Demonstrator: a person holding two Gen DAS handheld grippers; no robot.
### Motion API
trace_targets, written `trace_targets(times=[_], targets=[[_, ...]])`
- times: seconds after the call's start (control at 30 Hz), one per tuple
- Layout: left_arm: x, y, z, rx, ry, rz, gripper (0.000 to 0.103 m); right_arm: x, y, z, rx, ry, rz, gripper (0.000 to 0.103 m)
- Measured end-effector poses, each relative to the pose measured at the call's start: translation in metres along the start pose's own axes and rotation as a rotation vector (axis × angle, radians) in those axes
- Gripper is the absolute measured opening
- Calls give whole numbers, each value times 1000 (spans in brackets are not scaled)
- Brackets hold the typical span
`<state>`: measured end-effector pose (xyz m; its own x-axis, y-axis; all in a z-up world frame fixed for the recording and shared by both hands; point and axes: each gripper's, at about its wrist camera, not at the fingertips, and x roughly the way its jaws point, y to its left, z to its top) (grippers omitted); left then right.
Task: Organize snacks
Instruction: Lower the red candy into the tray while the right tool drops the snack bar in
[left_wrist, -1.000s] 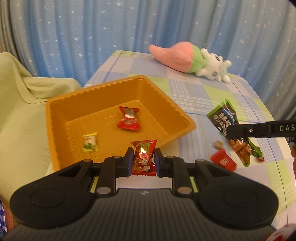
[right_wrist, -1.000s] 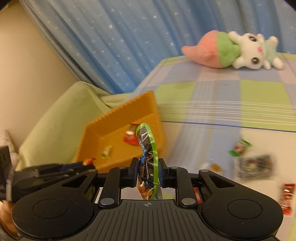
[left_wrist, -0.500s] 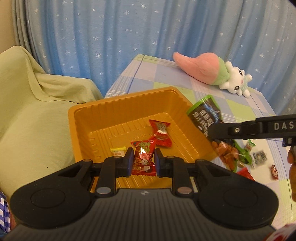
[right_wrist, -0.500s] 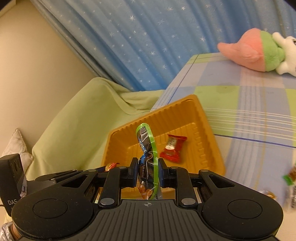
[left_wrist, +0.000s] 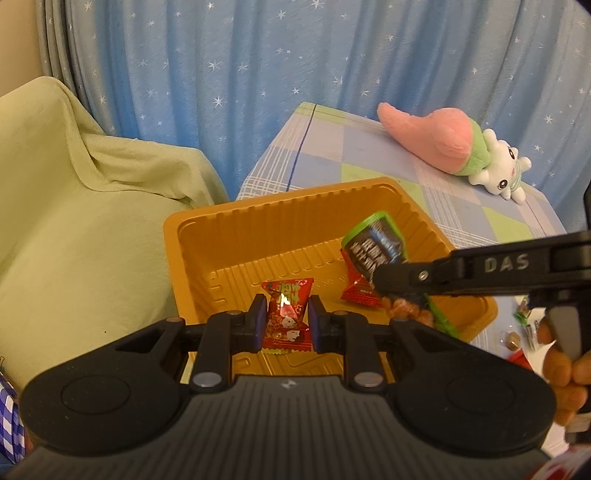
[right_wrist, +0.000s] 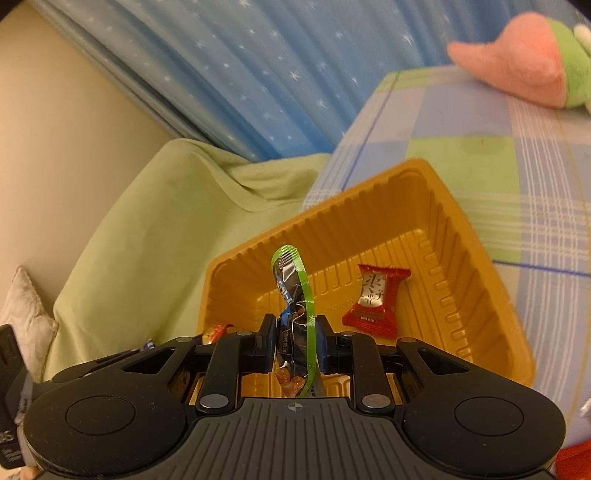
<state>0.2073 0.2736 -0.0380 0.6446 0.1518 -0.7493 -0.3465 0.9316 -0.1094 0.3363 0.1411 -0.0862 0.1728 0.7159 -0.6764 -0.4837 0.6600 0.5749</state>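
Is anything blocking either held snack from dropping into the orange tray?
Nothing visible. The red candy and the green packet are both over the open tray; one red candy lies inside.

We see warm, dim indoor light with a yellow cast in both views and soft shadows, with no clear source. A small glare spot sits on the red candy wrapper (left_wrist: 285, 300) in the left wrist view. Fisheye bends the curtain (right_wrist: 258, 74) and darkens the corners; the right wrist view shows slight motion blur.
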Motion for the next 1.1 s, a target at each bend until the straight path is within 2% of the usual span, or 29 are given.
trace_targets(times=[0.23,0.43,0.47,0.5,0.57,1.1], targets=[[8,7,3,2,11,-8,21,23,-7,-1,35,27,-42,22],[15,9,3,1,28,-21,21,26,-10,-2,50,8,-82,24],[15,10,3,2,31,-24,21,25,-11,-3,55,2,-94,27],[16,10,2,3,33,-27,21,24,-12,-3,58,-3,-94,38],[17,10,1,7,36,-33,21,20,-13,-3,66,-26,-101,50],[27,-2,5,30,51,-81,21,-2,-15,-9,72,-43,-173,51]])
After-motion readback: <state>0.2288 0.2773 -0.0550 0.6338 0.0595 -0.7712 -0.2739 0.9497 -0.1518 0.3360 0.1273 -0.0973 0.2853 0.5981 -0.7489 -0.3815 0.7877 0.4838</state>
